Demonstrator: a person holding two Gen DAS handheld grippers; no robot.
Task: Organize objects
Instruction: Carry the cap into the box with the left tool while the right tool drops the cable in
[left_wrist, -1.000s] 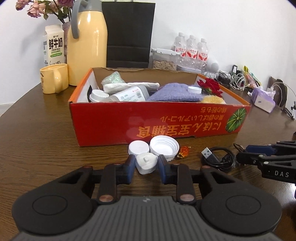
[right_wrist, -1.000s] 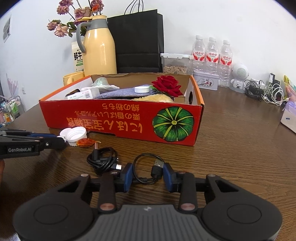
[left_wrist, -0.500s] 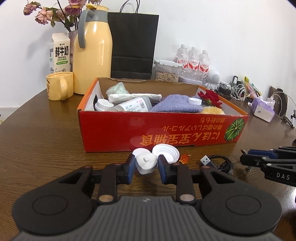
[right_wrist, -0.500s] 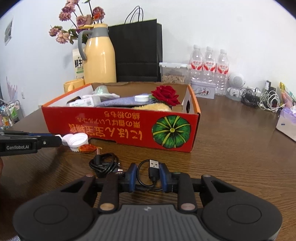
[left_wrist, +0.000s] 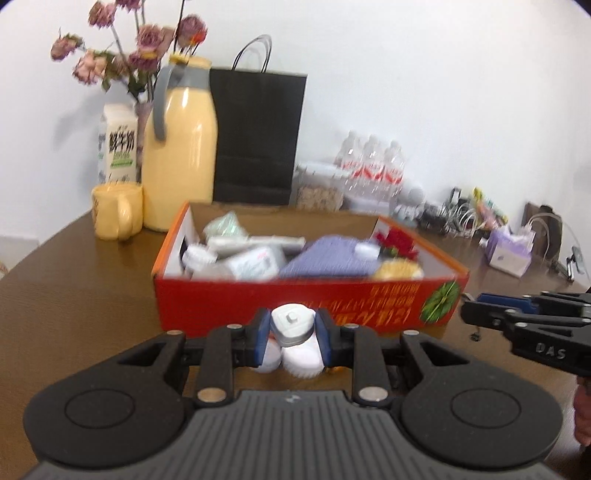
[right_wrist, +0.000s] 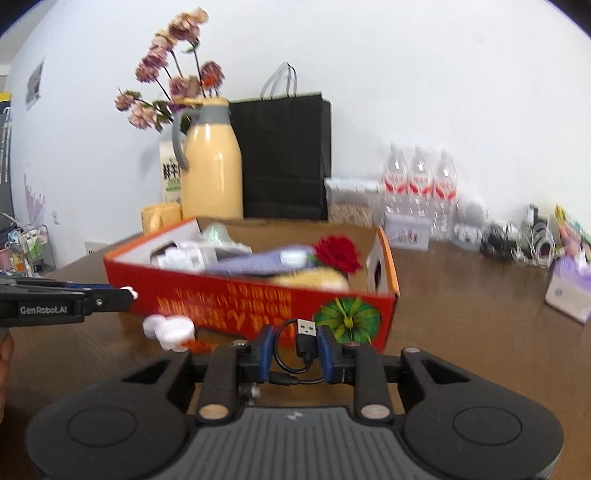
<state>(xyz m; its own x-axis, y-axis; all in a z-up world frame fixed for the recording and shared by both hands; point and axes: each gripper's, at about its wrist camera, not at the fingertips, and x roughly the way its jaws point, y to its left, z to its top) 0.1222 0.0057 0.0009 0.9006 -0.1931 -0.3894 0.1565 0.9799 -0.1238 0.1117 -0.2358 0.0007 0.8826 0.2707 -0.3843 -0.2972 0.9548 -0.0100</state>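
My left gripper (left_wrist: 291, 328) is shut on a small white cap-shaped piece (left_wrist: 291, 325), held above the table in front of the red cardboard box (left_wrist: 236, 299). Two white lids (left_wrist: 301, 356) lie on the table below it. My right gripper (right_wrist: 295, 345) is shut on a black USB cable (right_wrist: 304, 338), lifted off the table before the box's pumpkin picture (right_wrist: 347, 319). The box holds a white bottle, a purple cloth (left_wrist: 328, 260), a red rose (right_wrist: 338, 251) and other items. The left gripper shows in the right wrist view (right_wrist: 129, 294), and the right one in the left wrist view (left_wrist: 471, 308).
Behind the box stand a yellow thermos (left_wrist: 181, 162), a yellow mug (left_wrist: 116, 212), a milk carton (left_wrist: 118, 147), a black paper bag (left_wrist: 258, 136) and water bottles (left_wrist: 373, 166). A purple tissue pack (left_wrist: 509, 251) and tangled cables lie at the right. An orange wrapper (right_wrist: 190, 345) lies beside the lids.
Both grippers have risen from the table with their loads: the left with the white piece, the right closing on and lifting the black cable. Both views now look over the box rim.
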